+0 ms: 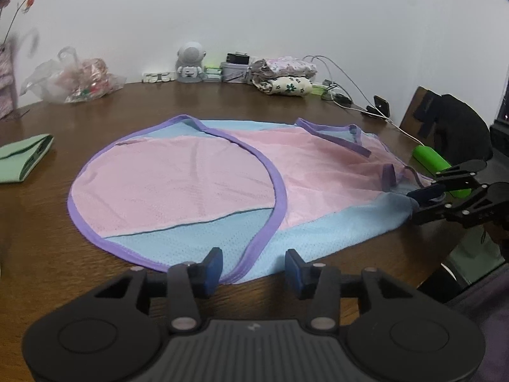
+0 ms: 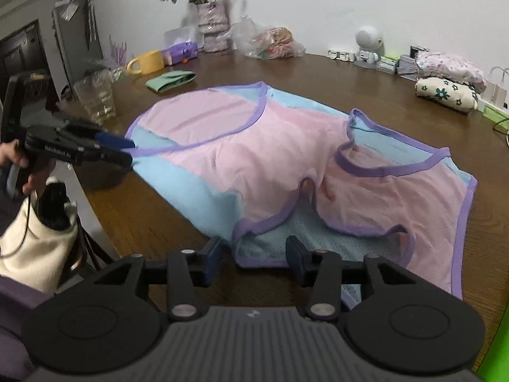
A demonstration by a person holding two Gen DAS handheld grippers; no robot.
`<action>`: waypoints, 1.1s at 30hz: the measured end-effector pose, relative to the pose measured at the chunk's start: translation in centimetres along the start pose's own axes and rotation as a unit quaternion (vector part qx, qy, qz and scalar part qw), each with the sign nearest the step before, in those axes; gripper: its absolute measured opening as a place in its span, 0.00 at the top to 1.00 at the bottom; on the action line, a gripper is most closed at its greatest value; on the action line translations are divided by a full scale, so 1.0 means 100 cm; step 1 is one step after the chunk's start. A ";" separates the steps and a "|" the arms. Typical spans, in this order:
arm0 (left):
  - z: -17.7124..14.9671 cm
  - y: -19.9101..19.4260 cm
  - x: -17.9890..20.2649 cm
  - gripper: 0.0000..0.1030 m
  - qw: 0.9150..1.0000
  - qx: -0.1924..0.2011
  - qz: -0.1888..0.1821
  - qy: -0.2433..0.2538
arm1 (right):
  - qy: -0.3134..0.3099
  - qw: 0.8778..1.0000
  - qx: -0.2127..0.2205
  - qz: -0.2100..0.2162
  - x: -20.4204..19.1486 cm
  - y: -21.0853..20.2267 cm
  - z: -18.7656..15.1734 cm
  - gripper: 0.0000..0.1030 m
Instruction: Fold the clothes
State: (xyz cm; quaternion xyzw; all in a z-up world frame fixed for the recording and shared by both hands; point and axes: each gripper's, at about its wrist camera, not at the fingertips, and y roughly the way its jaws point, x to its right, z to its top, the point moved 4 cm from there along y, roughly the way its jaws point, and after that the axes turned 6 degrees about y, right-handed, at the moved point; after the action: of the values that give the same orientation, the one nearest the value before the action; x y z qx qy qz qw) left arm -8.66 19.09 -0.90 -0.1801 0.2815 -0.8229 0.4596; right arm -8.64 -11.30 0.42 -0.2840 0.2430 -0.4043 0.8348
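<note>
A pink and light-blue mesh garment with purple trim [image 1: 191, 184] lies spread on the brown wooden table [image 1: 47, 254]; it also shows in the right wrist view [image 2: 270, 159]. My left gripper [image 1: 253, 269] is open, its blue pads either side of the garment's near hem edge. In the right wrist view the left gripper [image 2: 127, 149] sits at the garment's left edge. My right gripper [image 2: 254, 259] is open at the garment's near purple-trimmed edge. In the left wrist view the right gripper [image 1: 416, 202] sits at the garment's right blue corner.
A folded green cloth [image 1: 25, 159] lies at the left. Folded clothes [image 1: 283, 76], an astronaut figure [image 1: 190, 62], a plastic bag [image 1: 76, 79] and cables [image 1: 350, 98] line the back. A glass [image 2: 95, 98], yellow mug [image 2: 146, 62] and flower vase [image 2: 213, 25] stand at the far left.
</note>
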 end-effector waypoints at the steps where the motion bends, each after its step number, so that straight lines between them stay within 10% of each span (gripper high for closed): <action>1: -0.001 0.000 0.000 0.61 1.000 0.001 -0.003 0.004 | 0.001 1.000 0.004 -0.002 0.000 0.000 -0.001 0.68; 6: -0.004 0.000 -0.010 0.97 1.000 0.004 0.008 0.021 | -0.031 0.999 0.017 -0.026 -0.005 0.003 -0.005 0.90; 22: 0.092 0.024 -0.032 0.99 0.989 0.027 0.048 0.138 | -0.015 0.997 0.015 -0.073 0.031 0.006 0.084 0.95; 28: 0.087 0.055 -0.048 0.92 0.990 -0.012 0.076 0.119 | -0.040 0.987 -0.012 -0.155 0.069 0.057 0.114 0.83; 30: 0.079 0.053 -0.050 0.83 0.991 -0.018 0.078 0.108 | -0.044 0.990 0.009 -0.132 0.079 0.031 0.114 0.54; 33: 0.066 0.051 -0.053 0.75 0.992 -0.026 0.081 0.092 | -0.080 0.995 -0.001 -0.067 0.088 -0.010 0.099 0.51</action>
State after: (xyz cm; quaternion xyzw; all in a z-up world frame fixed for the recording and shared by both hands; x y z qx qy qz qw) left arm 1.10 19.52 0.82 -0.0923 0.3578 -0.7883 0.4919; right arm 1.99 -16.24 6.63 -0.3315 0.1561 -0.4355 0.8222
